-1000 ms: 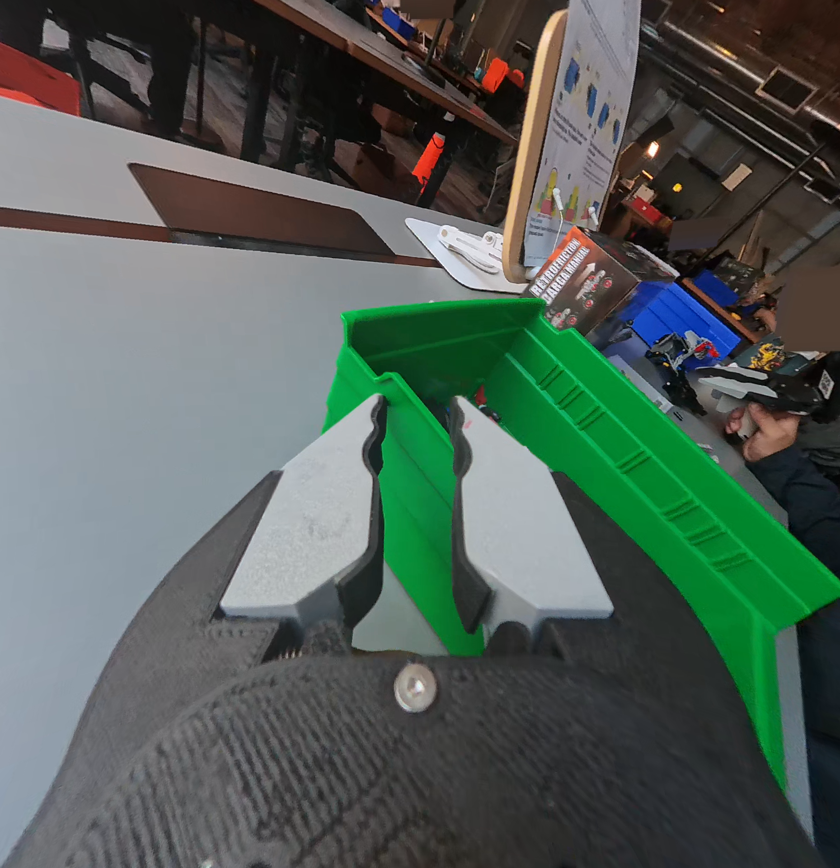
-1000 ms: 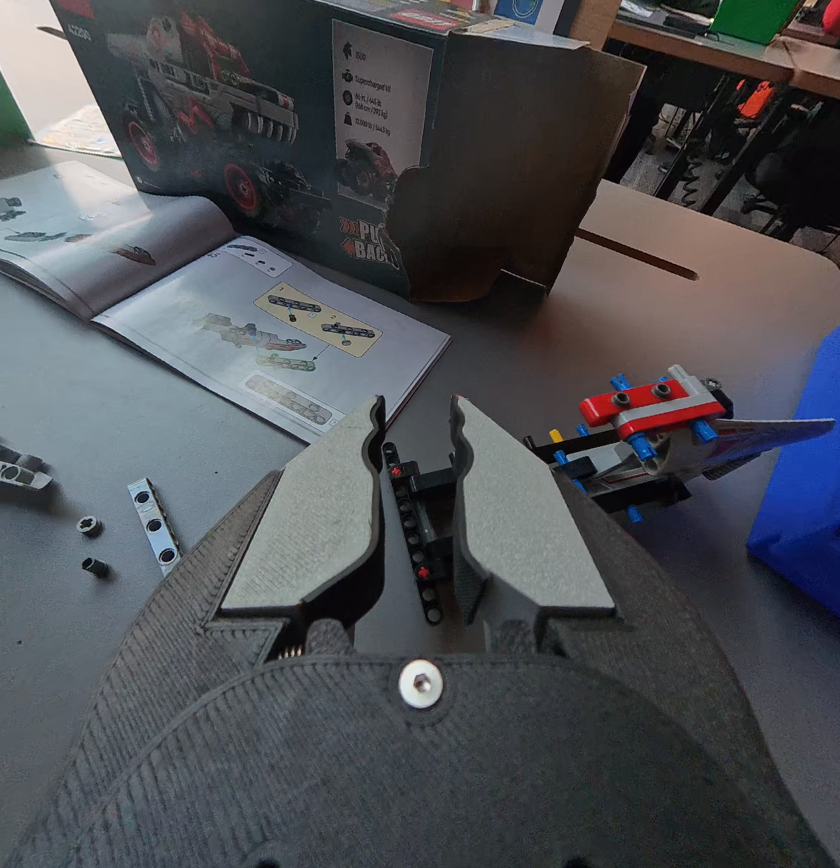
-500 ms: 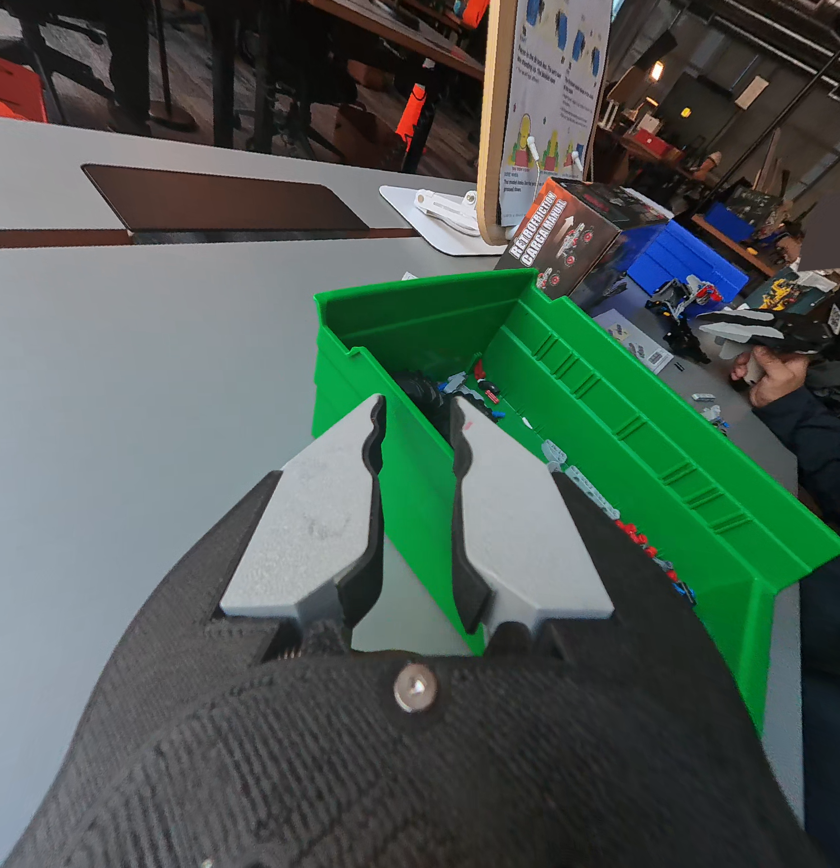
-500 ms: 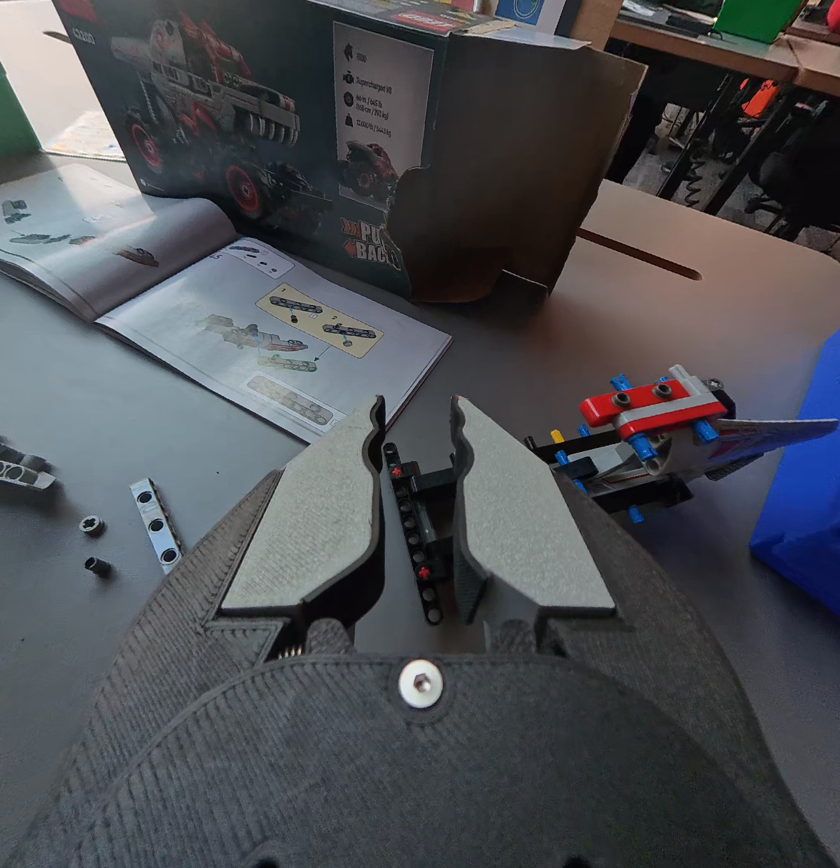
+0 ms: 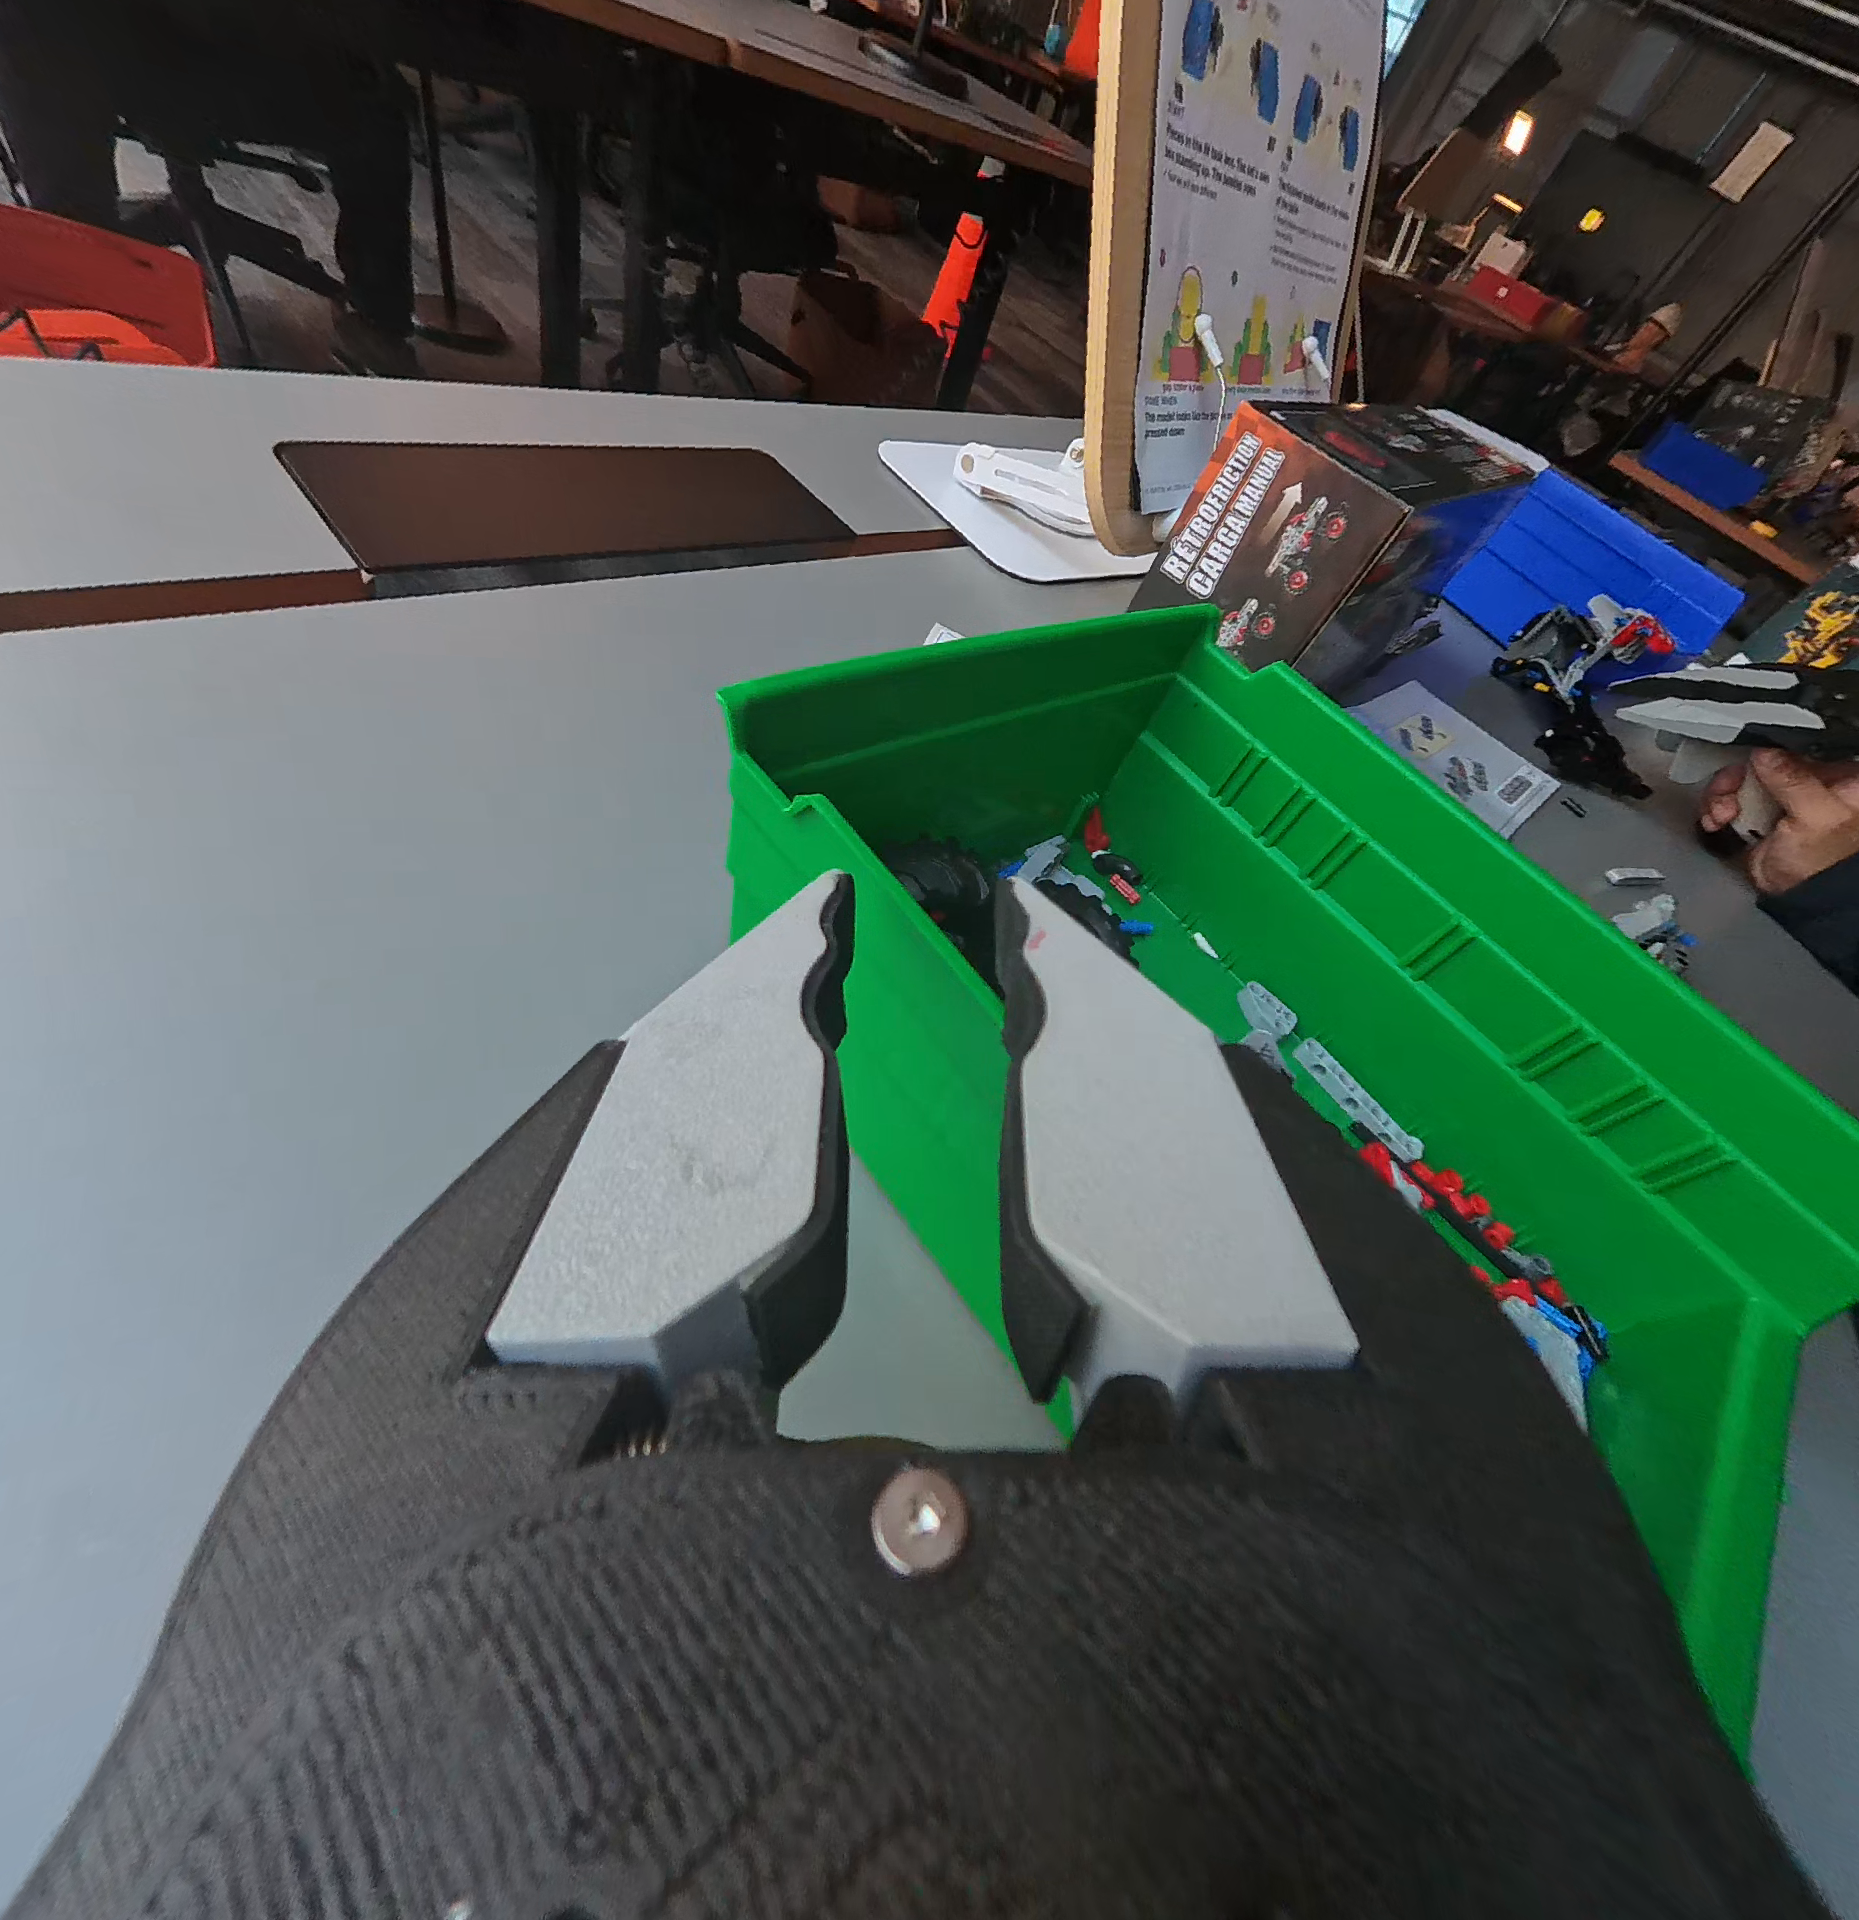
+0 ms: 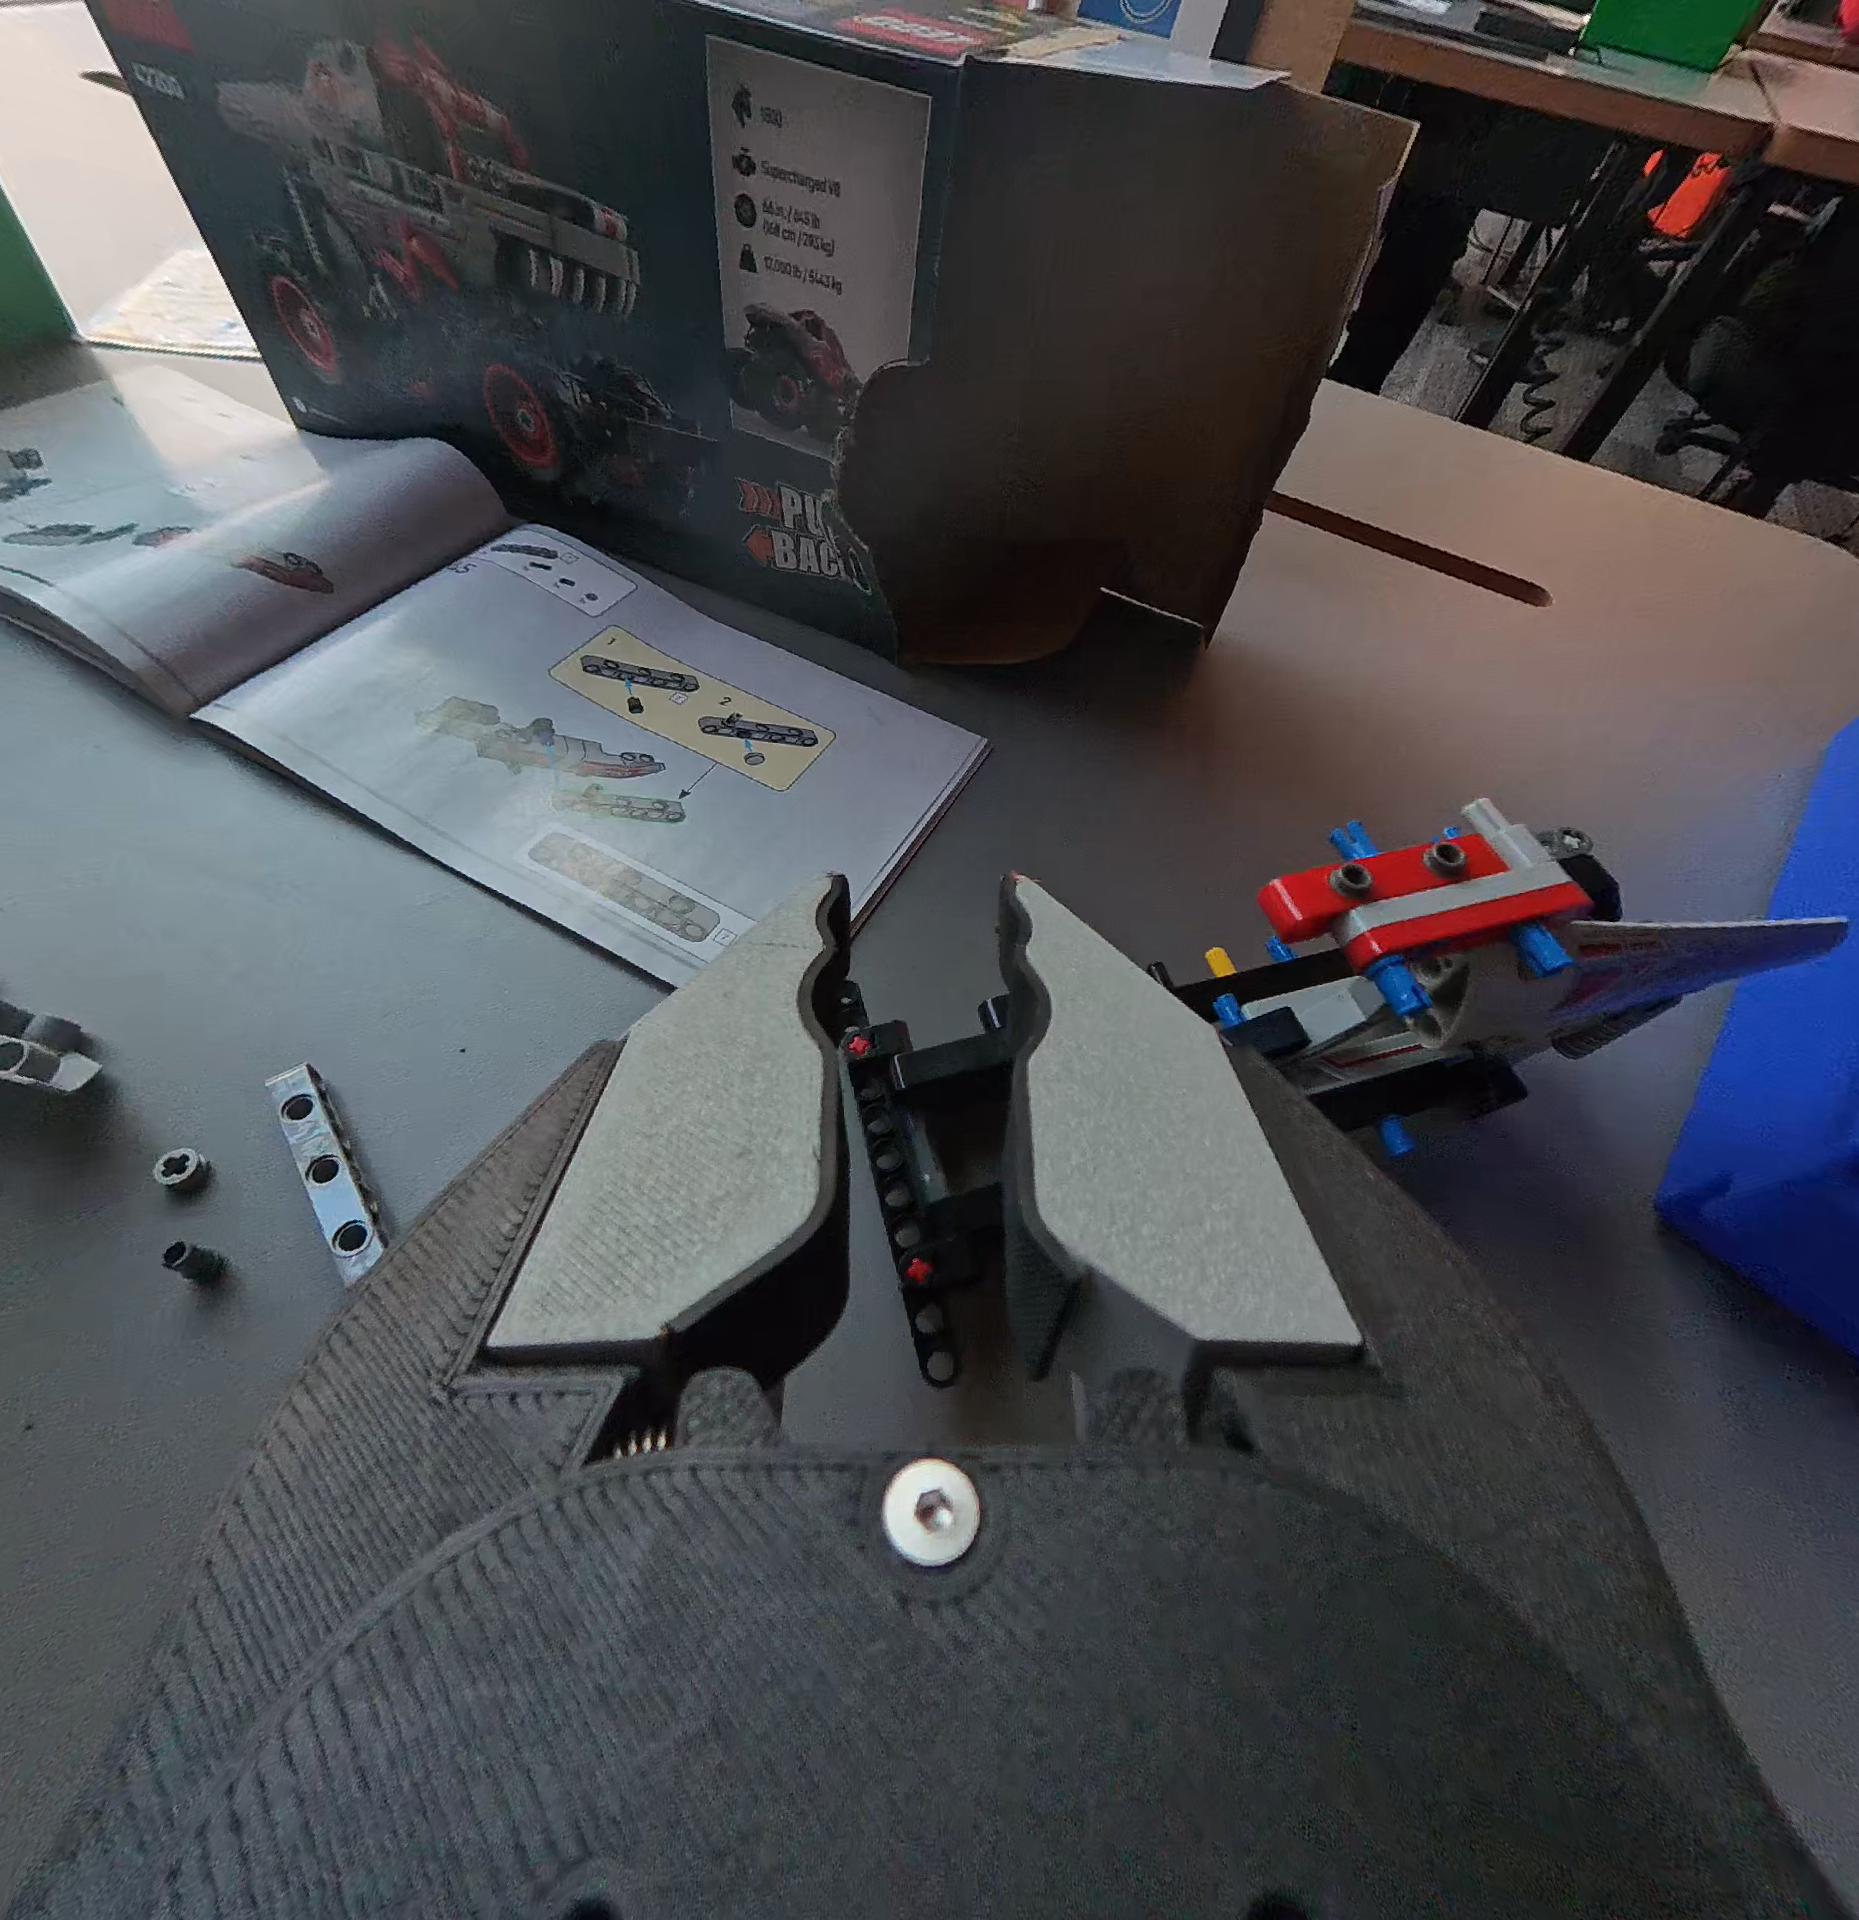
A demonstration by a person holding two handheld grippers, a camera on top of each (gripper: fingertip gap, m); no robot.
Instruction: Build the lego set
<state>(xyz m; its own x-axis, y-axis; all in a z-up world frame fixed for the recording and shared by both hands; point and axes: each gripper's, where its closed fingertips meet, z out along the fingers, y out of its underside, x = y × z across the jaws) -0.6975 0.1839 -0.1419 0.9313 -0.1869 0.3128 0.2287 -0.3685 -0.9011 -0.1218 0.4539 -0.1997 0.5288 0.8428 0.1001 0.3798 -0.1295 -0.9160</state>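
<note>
My left gripper [image 5: 925, 904] is open and empty, its tips over the near wall of a green bin [image 5: 1424, 987]. The bin holds several loose lego parts [image 5: 1351, 1091] and black tyres [image 5: 946, 883]. My right gripper [image 6: 925, 894] is shut on the black frame [image 6: 904, 1143] of a part-built lego model, low over the table. The model's red and grey end [image 6: 1403, 883] sticks out to the right. An open instruction booklet [image 6: 592, 748] lies ahead. The right gripper also shows far right in the left wrist view [image 5: 1631, 717], held in a hand.
The lego set box [image 6: 592, 260] stands behind the booklet. A grey beam [image 6: 322, 1174], two small pins [image 6: 182, 1169] and another grey piece [image 6: 21, 1049] lie at left. A blue bin [image 6: 1808, 1091] is close at right. A sign board [image 5: 1237, 260] stands beyond the green bin. The gap from one gripper's tips to the other's is roughly 65 centimetres.
My left gripper has risen and tipped over the green bin, so more of its inside and loose parts show. The right gripper has hardly moved.
</note>
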